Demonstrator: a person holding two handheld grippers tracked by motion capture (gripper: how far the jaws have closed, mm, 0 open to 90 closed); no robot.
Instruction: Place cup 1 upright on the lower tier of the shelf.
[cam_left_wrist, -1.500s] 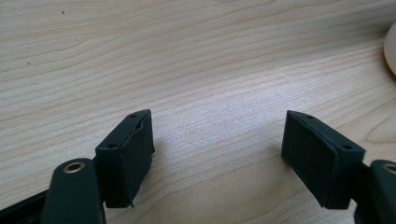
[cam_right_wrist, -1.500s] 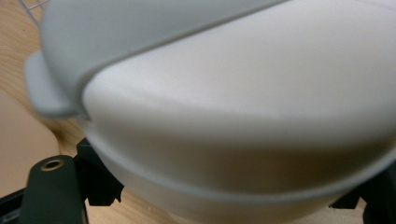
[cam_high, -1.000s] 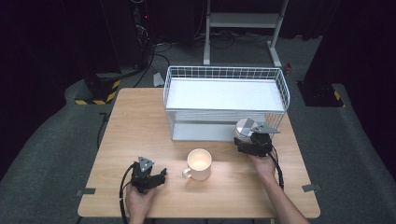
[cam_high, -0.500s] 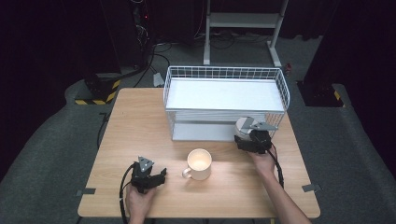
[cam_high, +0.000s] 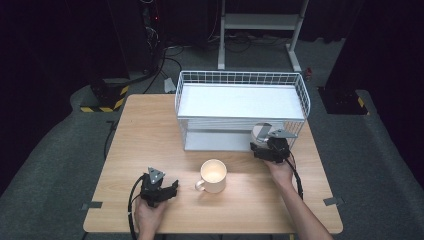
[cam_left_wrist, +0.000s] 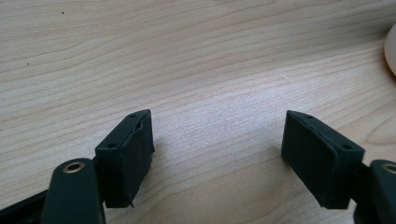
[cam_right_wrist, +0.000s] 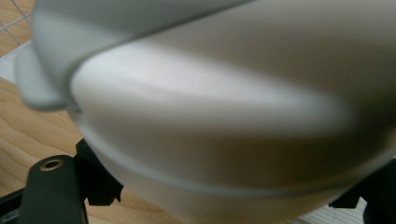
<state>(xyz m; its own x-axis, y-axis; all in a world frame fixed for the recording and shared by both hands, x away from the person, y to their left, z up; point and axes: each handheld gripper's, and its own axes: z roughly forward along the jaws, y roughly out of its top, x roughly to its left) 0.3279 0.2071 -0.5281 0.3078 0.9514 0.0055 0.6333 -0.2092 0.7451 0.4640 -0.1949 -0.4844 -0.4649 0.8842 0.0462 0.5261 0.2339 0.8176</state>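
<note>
I'm holding a pale bowl-like dish (cam_right_wrist: 224, 116) in the right gripper (cam_high: 270, 149), jaws clamped on it from both sides, black pads peeking out under its lower edge in the right gripper view. In the high view the dish (cam_high: 261, 132) is sitting at the front right corner of the white wire rack (cam_high: 240, 80), right at the lower shelf opening; can't tell if it's already resting on the shelf or hanging just off it. Left gripper (cam_high: 158, 187) is parked low on the wooden table (cam_high: 150, 130), jaws apart with nothing between them, bare wood under the pads (cam_left_wrist: 126, 158). Cream mug (cam_high: 213, 176) is standing upright mid-table, between the two grippers, untouched.

Step in hand, as I'm reading it: loading the dish into the rack's lower tier. Next move is probably calling for easing it further in under the top shelf (cam_high: 240, 100), keeping it level so the rim clears the wire front, then letting go. Mug looks like the next item
</note>
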